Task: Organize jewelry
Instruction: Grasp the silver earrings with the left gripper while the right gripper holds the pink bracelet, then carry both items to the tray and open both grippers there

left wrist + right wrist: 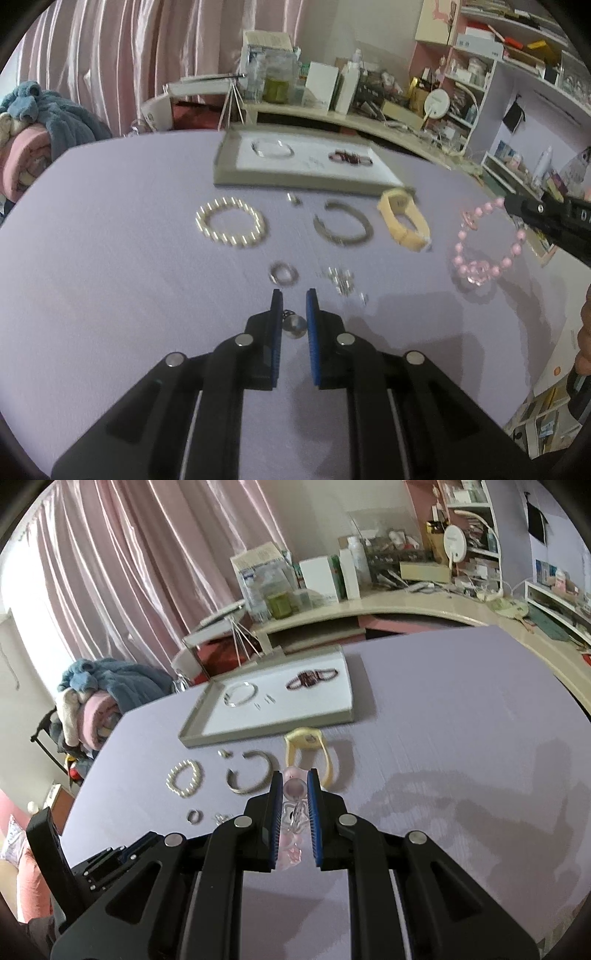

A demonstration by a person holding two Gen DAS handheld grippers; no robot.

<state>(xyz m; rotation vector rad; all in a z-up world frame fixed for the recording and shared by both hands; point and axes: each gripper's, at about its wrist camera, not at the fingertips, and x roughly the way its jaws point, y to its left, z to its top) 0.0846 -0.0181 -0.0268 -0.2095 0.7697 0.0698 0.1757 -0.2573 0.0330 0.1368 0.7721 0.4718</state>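
Observation:
A grey jewelry tray (236,173) (207,720) with a white lining holds a silver bangle (272,148) and a dark red bracelet (349,157) (312,679). In front of it on the lilac table lie a pearl bracelet (232,226) (184,779), a silver cuff (343,228) (251,775), a yellow watch (404,218) (310,749), a ring (283,274) (194,816) and small silver pieces (341,282). My right gripper (294,788) (508,205) is shut on a pink bead bracelet (487,243) (293,812), hanging above the table. My left gripper (294,301) is open around a small round pendant (294,326).
A cluttered desk ledge (369,605) with boxes and bottles runs behind the table. Shelves (517,74) stand at the right. A pile of blankets (40,122) lies at the left. A small silver bead (293,199) lies near the tray's front edge.

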